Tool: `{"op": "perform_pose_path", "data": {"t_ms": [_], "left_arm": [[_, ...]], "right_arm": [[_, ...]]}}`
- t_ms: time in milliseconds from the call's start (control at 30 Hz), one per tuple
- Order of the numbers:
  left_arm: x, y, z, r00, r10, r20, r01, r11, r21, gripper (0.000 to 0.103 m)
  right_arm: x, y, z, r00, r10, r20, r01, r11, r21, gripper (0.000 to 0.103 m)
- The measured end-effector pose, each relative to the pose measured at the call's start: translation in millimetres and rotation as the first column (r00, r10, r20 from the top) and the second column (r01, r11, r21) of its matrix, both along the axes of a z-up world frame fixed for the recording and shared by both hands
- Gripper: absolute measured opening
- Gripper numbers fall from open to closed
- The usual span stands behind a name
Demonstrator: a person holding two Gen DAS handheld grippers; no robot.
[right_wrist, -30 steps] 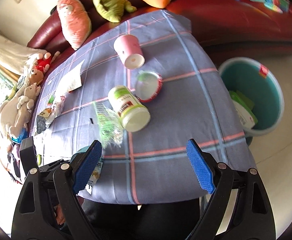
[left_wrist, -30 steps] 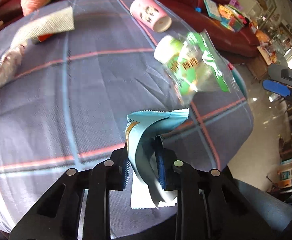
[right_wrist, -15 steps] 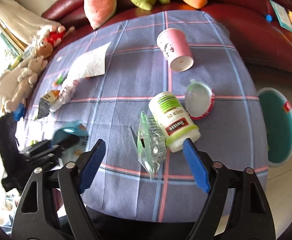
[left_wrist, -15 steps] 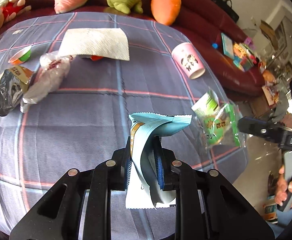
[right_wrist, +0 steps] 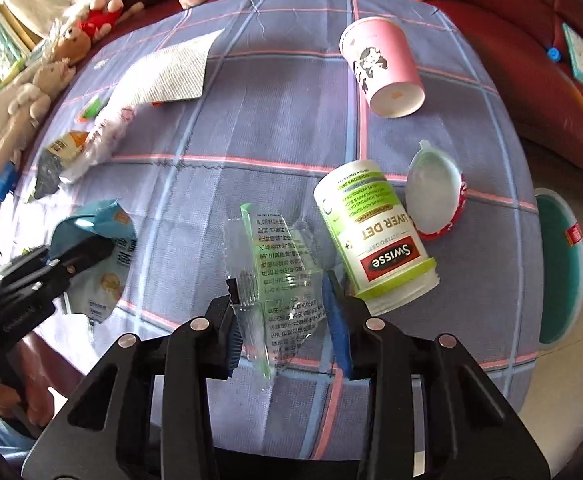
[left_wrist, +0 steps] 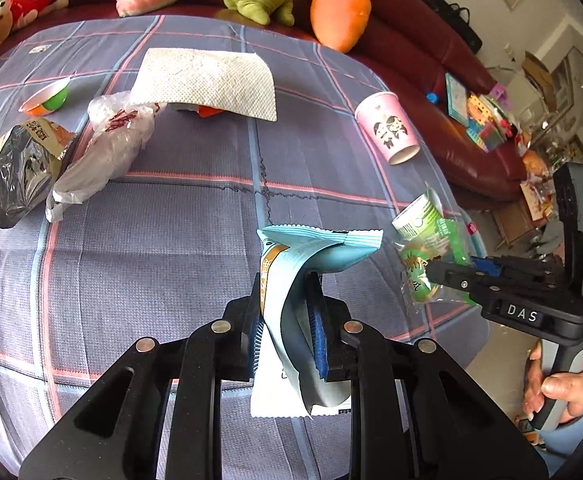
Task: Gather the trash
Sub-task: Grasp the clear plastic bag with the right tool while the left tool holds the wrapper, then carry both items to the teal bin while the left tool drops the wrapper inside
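My left gripper (left_wrist: 285,320) is shut on a light blue snack wrapper (left_wrist: 323,248), held above the plaid tablecloth (left_wrist: 163,248). In the right wrist view that wrapper (right_wrist: 103,248) hangs at the left edge. My right gripper (right_wrist: 285,320) points down at the table; its jaws are closing on a clear wrapper with green edges (right_wrist: 279,268), and the pads touch both of its sides. The left wrist view shows the right gripper (left_wrist: 435,272) at this clear wrapper (left_wrist: 431,236), with a hand on its handle. A white and green bottle (right_wrist: 371,240) lies just right of it.
A pink paper cup (right_wrist: 383,64) lies on its side, and a red-rimmed lid (right_wrist: 435,196) rests beside the bottle. A paper towel (left_wrist: 207,80), a crumpled plastic bag (left_wrist: 107,148) and a dark snack bag (left_wrist: 15,172) lie further left. A teal bin (right_wrist: 559,272) stands off the table's right edge.
My right gripper came down over the clear wrapper and its jaws narrowed from wide apart to its sides. The left gripper swung left with the blue wrapper, then held still.
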State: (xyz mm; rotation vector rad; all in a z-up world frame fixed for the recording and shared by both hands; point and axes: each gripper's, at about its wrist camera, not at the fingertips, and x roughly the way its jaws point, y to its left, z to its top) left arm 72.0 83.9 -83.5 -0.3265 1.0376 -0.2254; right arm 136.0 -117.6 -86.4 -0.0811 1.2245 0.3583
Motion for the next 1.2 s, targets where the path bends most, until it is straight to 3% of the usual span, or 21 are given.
{"op": "perform_pose_path", "data": {"t_ms": [167,600,800,933,1200], "left_arm": [[0.9,-1.7,3.8,1.000,-0.003,0.003,0.003,1.000,0.009,0.021],[19.0,-51.1,59.2,0.990,-0.109,0.093,0.104,0.993,0.052,0.021],[38.6,-109.3,88.6,0.967,-0.216,0.132,0.207,0.976,0.073,0.021],[54.5,-163.9,103.5,0.943,-0.300,0.144,0.290,0.953,0.082,0.021],[83.6,-290.2,104.4,0.887,-0.447,0.117,0.436,0.893,0.108,0.021]], "right_arm": [[0.7,-8.1,18.9,0.999,-0.020,0.028,0.017,0.996,0.092,0.028],[4.5,-70.9,77.8,0.978,-0.156,0.137,0.114,0.954,0.277,0.028],[-0.8,-143.5,98.5,0.938,-0.295,0.180,0.220,0.912,0.347,0.028],[-7.6,-206.4,102.2,0.894,-0.407,0.188,0.314,0.868,0.385,0.028],[-28.0,-317.9,86.5,0.800,-0.576,0.170,0.469,0.776,0.422,0.028]]}}
